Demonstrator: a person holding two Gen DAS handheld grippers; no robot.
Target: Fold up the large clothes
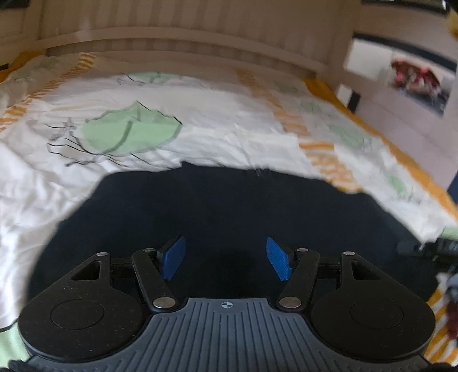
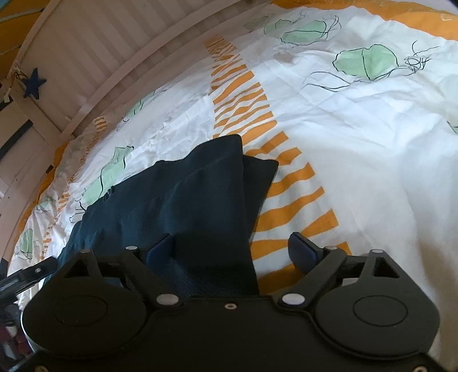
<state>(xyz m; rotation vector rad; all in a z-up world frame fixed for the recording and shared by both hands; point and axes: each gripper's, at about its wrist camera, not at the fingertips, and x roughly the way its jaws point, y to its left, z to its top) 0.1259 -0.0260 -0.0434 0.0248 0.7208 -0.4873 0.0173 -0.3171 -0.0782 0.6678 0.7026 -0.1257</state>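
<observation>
Dark blue clothing (image 1: 229, 206) lay flat on the bed cover (image 1: 229, 134) in the left wrist view, spread wide under and ahead of the left gripper (image 1: 226, 259). Its far edge ran across the picture just past the fingers, and white cover with a big green leaf shape (image 1: 128, 131) showed beyond it. The left gripper was let go: its two blue pads (image 1: 173, 257) stood apart with only the dark cloth far below them, and nothing was pinched. Behind the bed stood a pale slatted headboard (image 1: 186, 25). Off to the right of the gripper was a bit of floor with a red and dark heap (image 1: 415, 78), too blurry to name.

In the right wrist view the same clothing (image 2: 177, 200) looked folded, with layers stacked and a corner (image 2: 229, 143) sticking out ahead of the right gripper (image 2: 229, 251). This view showed the fold edges, which the left one did not. The right gripper was wide open too. The cloth lay between its fingers, close to the left pad (image 2: 160, 249), but I could not tell if it touched. The right pad (image 2: 303, 251) hung over orange stripes (image 2: 286, 200) on the cover, clear of the cloth. A blue star (image 2: 33, 83) hung on the bed frame, far to the left.
</observation>
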